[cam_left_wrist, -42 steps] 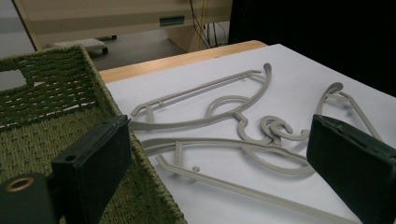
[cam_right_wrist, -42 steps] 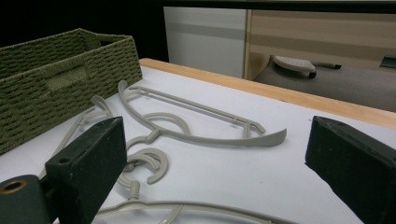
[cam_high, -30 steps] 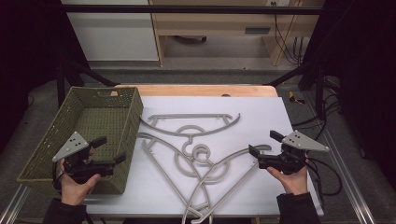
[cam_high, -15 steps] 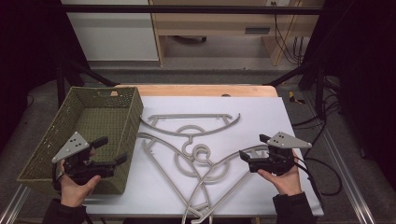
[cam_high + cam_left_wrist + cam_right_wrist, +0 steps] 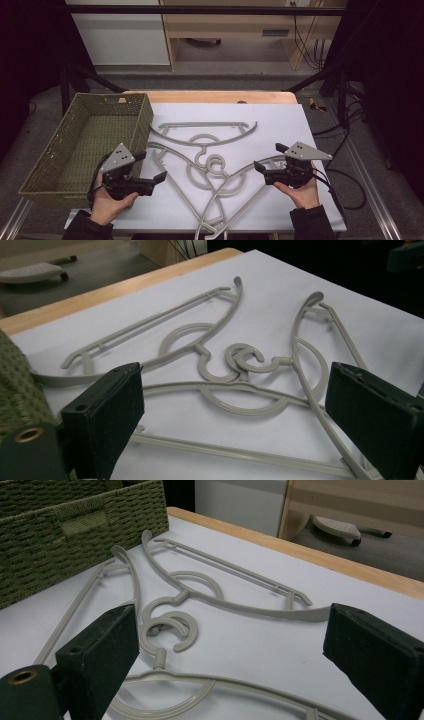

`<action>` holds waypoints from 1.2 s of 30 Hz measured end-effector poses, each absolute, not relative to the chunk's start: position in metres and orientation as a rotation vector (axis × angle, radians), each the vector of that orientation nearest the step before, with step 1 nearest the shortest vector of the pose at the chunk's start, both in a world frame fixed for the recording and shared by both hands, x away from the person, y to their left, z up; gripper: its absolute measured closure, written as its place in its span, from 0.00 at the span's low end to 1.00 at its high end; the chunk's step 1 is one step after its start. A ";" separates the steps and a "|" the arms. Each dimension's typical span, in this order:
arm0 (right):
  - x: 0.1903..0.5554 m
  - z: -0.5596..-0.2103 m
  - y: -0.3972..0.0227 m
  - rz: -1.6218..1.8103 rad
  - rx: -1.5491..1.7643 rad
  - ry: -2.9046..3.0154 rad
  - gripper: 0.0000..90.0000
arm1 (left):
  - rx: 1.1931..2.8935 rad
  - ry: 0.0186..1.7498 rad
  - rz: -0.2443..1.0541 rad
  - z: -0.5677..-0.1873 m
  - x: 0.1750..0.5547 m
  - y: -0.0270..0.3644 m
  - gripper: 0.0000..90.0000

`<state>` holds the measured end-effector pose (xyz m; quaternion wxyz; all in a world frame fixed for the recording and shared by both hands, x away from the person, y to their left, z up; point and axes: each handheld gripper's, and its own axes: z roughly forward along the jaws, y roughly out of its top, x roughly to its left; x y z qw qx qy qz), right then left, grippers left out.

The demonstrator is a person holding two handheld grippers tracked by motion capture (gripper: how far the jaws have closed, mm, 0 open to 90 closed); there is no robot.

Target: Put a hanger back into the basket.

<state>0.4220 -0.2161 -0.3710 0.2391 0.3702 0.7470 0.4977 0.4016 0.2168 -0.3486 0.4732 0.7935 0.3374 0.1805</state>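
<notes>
Risk, judged from the layout: the three pale grey plastic clothes hangers (image 5: 210, 165) lie on the white table sheet (image 5: 280, 125) with hooks and arms interlocked. Lifting any one by a single arm would likely drag the others, or let the thin bar slip or twist between the pads. The hooks (image 5: 170, 625) are the snag point.

Left gripper (image 5: 240, 405): jaws spread wide, holding nothing. A straight hanger bar (image 5: 240, 452) runs across just in front of and between the jaws; the crossed hooks lie beyond. The green woven basket (image 5: 17, 385) edges in outside the left jaw. In the high view the left hand (image 5: 107, 202) holds the gripper low and level, pointed toward the pile, beside the basket's near corner.

Right gripper (image 5: 230, 655): jaws equally wide, nothing gripped. A curved hanger arm (image 5: 225, 682) passes between the jaws close in; the hooks sit past the left jaw, the basket far beyond. The right hand (image 5: 300, 192) holds the gripper level, tips just at the nearest hanger's arm; contact cannot be confirmed.
</notes>
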 end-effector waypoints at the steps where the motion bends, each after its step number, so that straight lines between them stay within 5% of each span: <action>1: 0.422 -0.371 -0.217 1.362 1.006 2.046 0.09 | 1.953 0.825 0.432 -0.350 0.403 0.213 0.10; 36: 0.422 -0.370 -0.222 1.360 1.015 2.026 0.08 | 2.284 0.782 0.222 -0.403 0.436 0.082 0.20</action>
